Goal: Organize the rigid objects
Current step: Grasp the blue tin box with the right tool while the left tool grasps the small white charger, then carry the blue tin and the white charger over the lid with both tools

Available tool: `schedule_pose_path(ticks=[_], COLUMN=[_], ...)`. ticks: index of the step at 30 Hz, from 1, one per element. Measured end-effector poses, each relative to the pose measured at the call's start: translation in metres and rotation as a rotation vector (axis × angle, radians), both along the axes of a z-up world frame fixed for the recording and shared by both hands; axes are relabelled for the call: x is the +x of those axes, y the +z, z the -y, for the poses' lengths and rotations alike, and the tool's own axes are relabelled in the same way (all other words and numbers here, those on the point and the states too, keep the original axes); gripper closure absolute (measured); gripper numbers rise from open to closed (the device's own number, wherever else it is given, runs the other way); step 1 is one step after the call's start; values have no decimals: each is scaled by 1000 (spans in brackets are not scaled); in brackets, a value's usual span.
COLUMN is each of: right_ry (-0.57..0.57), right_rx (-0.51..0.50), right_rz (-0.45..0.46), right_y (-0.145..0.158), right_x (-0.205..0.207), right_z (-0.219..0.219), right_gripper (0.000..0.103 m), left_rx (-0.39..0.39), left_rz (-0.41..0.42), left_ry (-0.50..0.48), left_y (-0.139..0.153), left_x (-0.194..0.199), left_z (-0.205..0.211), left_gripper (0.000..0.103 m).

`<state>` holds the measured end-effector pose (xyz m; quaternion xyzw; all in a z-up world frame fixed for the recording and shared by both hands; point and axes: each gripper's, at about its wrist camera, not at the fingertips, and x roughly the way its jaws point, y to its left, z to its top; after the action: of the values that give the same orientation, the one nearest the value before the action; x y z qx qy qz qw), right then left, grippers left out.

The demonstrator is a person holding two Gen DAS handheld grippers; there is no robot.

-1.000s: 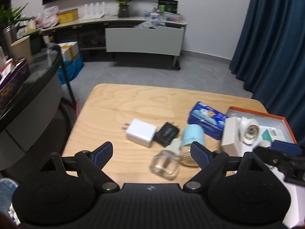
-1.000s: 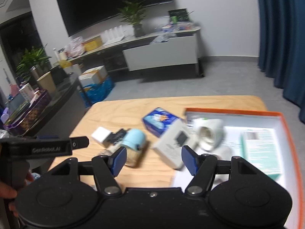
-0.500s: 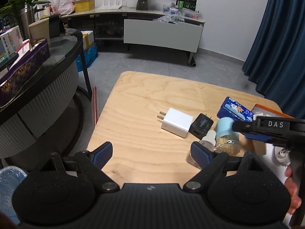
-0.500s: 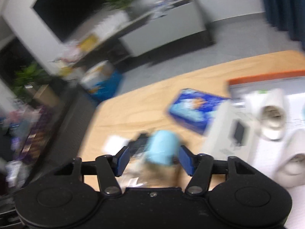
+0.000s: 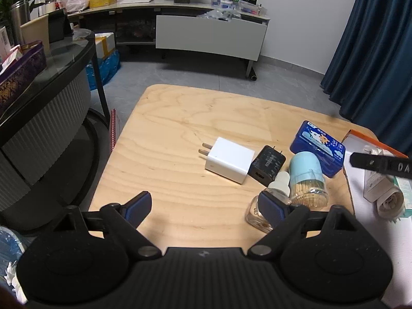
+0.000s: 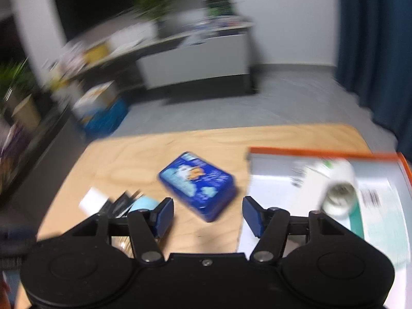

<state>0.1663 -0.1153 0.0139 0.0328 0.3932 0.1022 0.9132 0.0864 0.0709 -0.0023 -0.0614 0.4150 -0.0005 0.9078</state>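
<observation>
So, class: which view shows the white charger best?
The left wrist view: the white charger lies sharp and whole on the table, prongs visible. In the right wrist view it is only a blurred white patch near the left finger.

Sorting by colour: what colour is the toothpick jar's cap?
Light blue cap, clearest in the left wrist view.

left gripper (image 5: 203, 206) hanging open over the wooden table (image 5: 167, 134); white charger (image 5: 229, 160), black charger (image 5: 267, 164), toothpick jar (image 5: 306, 177) and blue tin (image 5: 318, 148) sitting clustered
</observation>
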Motion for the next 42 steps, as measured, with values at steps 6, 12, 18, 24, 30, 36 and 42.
schedule_pose_path(ticks=[6, 12, 18, 24, 30, 36, 42], right_ry=[101, 154, 188, 219, 210, 168, 125], right_rx=[-81, -155, -197, -234, -113, -79, -28], right_rz=[1, -22, -28, -46, -121, -105, -67], right_y=[-3, -16, -27, -40, -51, -48, -34], right_x=[22, 49, 66, 81, 92, 80, 66], right_z=[-18, -30, -36, -42, -33, -32, -28], right_gripper=[31, 25, 22, 18, 24, 27, 28], left_rx=[13, 4, 30, 93, 121, 129, 120], left_rz=[-13, -21, -20, -34, 1, 51, 73], left_ry=[-21, -61, -130, -169, -176, -219, -221], left_y=[-6, -11, -20, -38, -39, -40, -36], left_x=[10, 27, 48, 64, 71, 74, 71], left_z=[-2, -5, 3, 7, 3, 12, 15], left_gripper=[11, 11, 11, 9, 4, 12, 37])
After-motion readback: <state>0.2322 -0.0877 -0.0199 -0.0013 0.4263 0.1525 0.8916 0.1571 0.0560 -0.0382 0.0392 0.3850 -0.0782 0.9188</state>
